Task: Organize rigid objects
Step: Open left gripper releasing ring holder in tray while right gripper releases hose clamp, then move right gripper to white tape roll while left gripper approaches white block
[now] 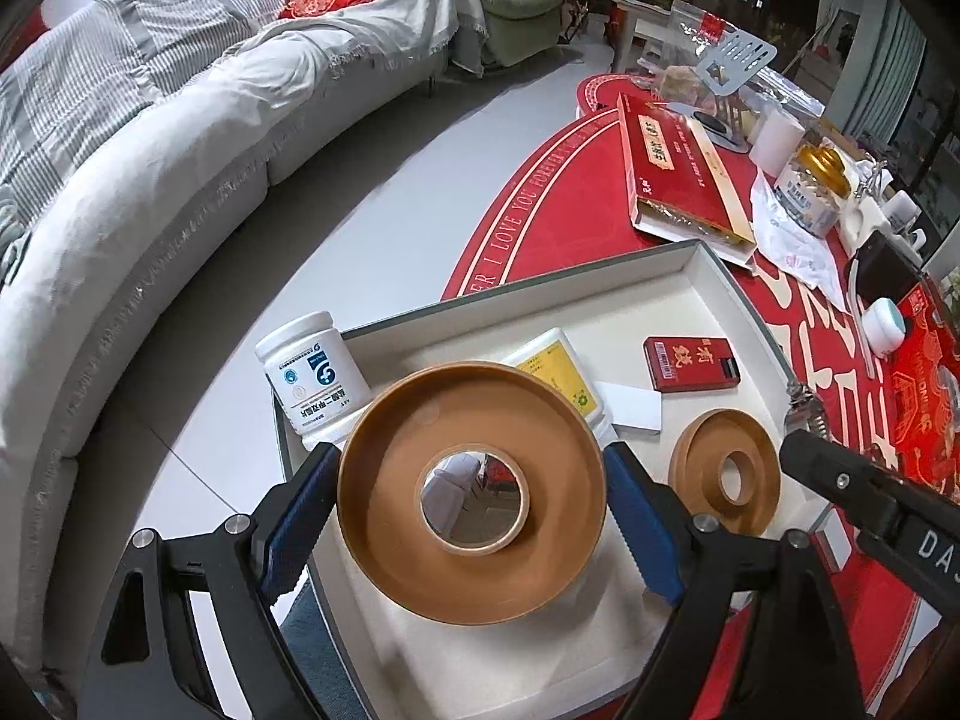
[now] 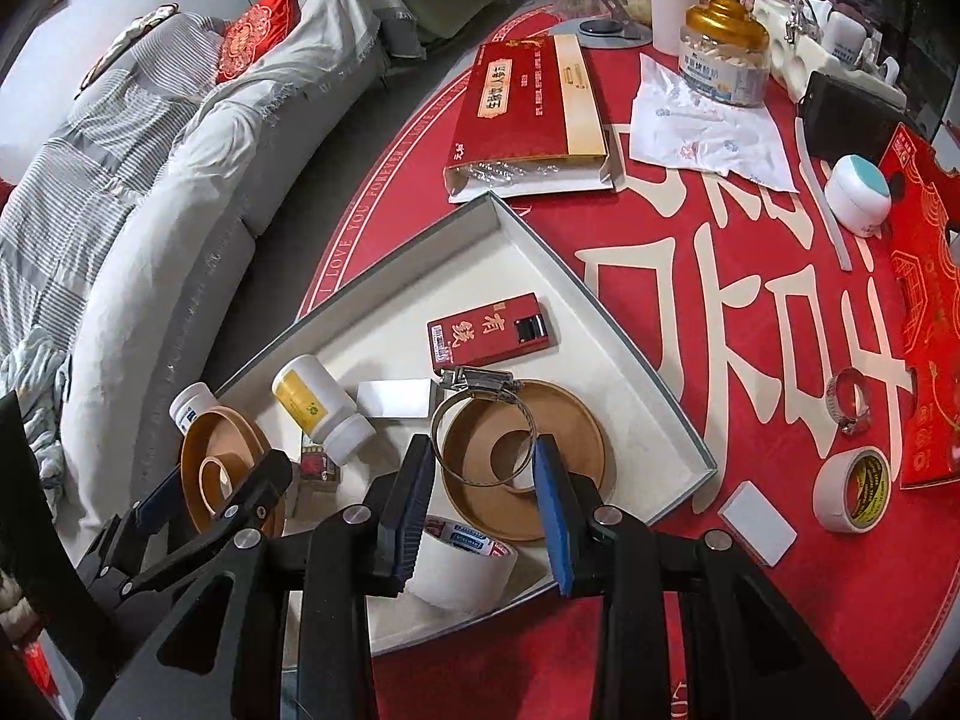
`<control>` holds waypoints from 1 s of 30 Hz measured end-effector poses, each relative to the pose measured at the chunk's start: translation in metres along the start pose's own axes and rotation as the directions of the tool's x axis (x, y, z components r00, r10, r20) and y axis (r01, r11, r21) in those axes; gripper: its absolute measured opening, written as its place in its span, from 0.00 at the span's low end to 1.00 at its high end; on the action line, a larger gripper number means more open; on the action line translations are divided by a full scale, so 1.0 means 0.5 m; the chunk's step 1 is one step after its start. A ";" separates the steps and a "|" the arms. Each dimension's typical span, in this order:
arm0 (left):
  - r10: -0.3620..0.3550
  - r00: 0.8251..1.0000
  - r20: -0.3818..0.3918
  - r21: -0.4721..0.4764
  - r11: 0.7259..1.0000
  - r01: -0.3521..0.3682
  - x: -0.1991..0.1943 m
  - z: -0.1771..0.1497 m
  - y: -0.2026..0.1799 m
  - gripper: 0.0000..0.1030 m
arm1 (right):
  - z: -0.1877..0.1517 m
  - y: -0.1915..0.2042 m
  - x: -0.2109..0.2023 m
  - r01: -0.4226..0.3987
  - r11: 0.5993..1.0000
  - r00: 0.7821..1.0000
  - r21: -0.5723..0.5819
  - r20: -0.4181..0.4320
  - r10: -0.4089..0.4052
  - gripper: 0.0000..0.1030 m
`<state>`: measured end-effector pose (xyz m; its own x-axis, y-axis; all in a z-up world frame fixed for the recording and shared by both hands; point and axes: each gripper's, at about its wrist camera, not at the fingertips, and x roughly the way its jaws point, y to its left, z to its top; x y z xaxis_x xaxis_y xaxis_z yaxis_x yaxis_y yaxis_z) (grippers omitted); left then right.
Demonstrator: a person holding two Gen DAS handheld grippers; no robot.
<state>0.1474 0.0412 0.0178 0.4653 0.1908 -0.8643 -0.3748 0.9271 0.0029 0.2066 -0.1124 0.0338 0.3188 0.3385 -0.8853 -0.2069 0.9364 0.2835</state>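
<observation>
My left gripper (image 1: 471, 516) is shut on a brown tape spool (image 1: 471, 492) and holds it above the near left part of the white box tray (image 1: 714, 276). My right gripper (image 2: 483, 480) is shut on a metal hose clamp (image 2: 480, 420) and holds it over a second brown spool (image 2: 528, 462) that lies in the tray (image 2: 528, 240). The tray also holds a red cigarette pack (image 2: 489, 333), a yellow-label bottle (image 2: 321, 414), a white card (image 2: 393, 399) and a white tape roll (image 2: 462, 564). A white bottle with a blue label (image 1: 312, 378) is at the tray's left edge.
On the red tablecloth (image 2: 690, 324) lie a red flat box (image 2: 528, 108), a pill jar (image 2: 726, 54), a tissue (image 2: 708, 132), a small white jar (image 2: 858, 195), another hose clamp (image 2: 849, 399), a tape roll (image 2: 852, 489) and a white card (image 2: 756, 522). A grey sofa (image 1: 120, 192) is left.
</observation>
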 end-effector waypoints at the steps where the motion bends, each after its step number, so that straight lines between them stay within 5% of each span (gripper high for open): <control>1: 0.001 1.000 -0.001 0.001 1.000 -0.001 0.001 0.000 0.000 0.86 | 0.000 0.000 0.002 0.001 1.000 1.000 0.001 -0.001 -0.001 0.34; 14: 0.008 0.999 -0.033 0.012 1.000 -0.007 0.026 -0.003 -0.009 0.87 | 0.003 -0.003 0.017 0.021 1.000 1.000 0.010 -0.011 -0.021 0.34; 15: 0.003 0.999 -0.043 0.017 1.000 -0.002 0.028 -0.003 -0.011 0.87 | 0.003 -0.004 0.018 0.022 1.000 1.000 0.012 -0.012 -0.022 0.37; 17: -0.014 0.997 -0.069 0.019 1.000 0.016 0.033 -0.003 -0.012 0.88 | 0.003 -0.010 0.021 0.019 1.000 1.000 0.019 -0.023 -0.019 0.95; 18: -0.024 0.996 -0.087 0.014 1.000 0.025 0.035 -0.003 -0.012 0.88 | 0.001 -0.015 0.016 0.020 0.999 1.000 0.025 -0.008 -0.020 0.99; 21: -0.038 0.995 -0.094 0.001 0.999 0.038 0.030 -0.004 -0.008 0.88 | -0.011 -0.030 -0.014 0.040 0.999 0.997 0.015 0.067 -0.041 0.99; 25: -0.027 0.997 -0.074 -0.003 1.000 0.027 0.014 -0.009 -0.008 0.92 | -0.033 -0.092 -0.046 0.188 0.982 0.973 0.017 0.135 -0.189 0.99; 30: -0.030 0.996 -0.081 -0.008 1.000 0.030 0.002 -0.024 -0.011 0.92 | -0.064 -0.230 -0.045 0.304 0.938 0.943 0.167 0.085 -0.321 0.99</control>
<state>0.1403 0.0325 0.0108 0.4100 0.1360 -0.9019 -0.3672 0.9298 -0.0267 0.1935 -0.2308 0.0094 0.4457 0.0268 -0.8948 0.0570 0.9967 0.0582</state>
